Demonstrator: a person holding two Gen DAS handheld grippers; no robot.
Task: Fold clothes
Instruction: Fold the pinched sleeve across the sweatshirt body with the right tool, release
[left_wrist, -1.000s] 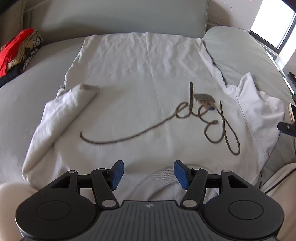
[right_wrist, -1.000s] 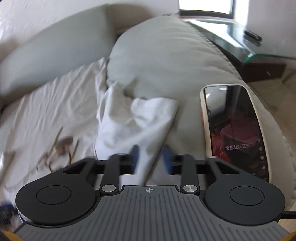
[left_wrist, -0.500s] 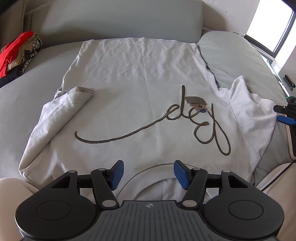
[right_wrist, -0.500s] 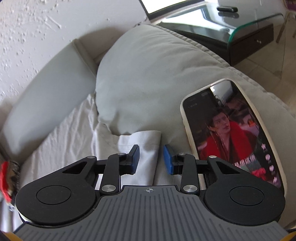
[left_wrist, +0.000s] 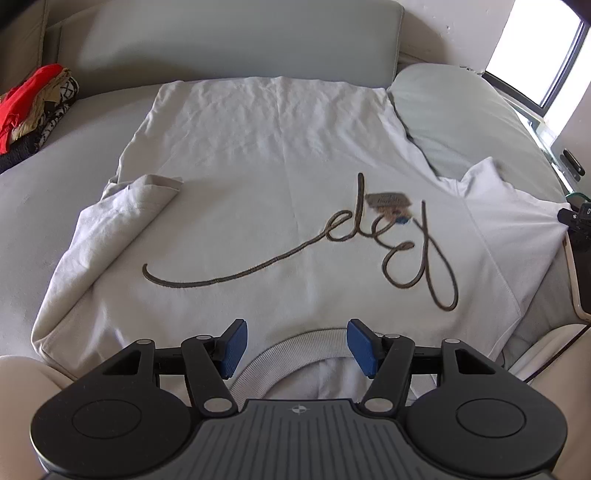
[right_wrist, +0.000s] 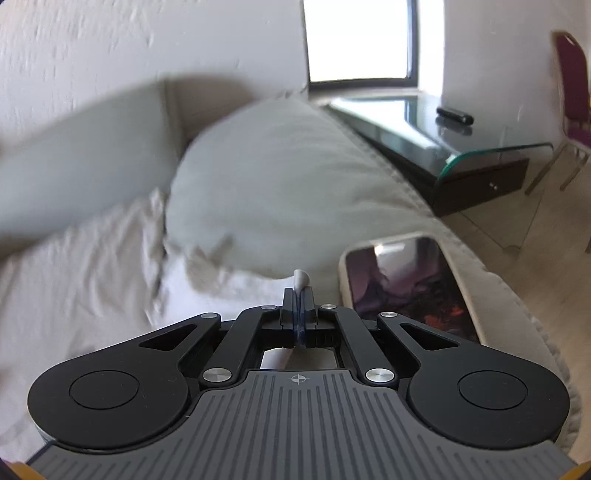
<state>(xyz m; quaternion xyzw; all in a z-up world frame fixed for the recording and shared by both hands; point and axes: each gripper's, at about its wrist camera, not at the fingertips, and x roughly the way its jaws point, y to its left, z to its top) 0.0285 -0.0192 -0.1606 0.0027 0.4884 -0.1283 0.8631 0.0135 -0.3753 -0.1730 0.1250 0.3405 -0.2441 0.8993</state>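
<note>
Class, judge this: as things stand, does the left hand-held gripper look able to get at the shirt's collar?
Probably yes: the left hand-held gripper is open, with the ribbed collar right between its pads and nothing lying over it.

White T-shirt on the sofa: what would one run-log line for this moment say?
stage: sleeve fold | right tongs: just closed on sleeve | left tongs: open above collar | T-shirt: flat on sofa

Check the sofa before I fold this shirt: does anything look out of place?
Yes. A phone with its screen lit lies on the cushion, right beside the sleeve that the right gripper pinches. It does not belong with the shirt and could get dragged. The other sleeve is already folded in.
</note>
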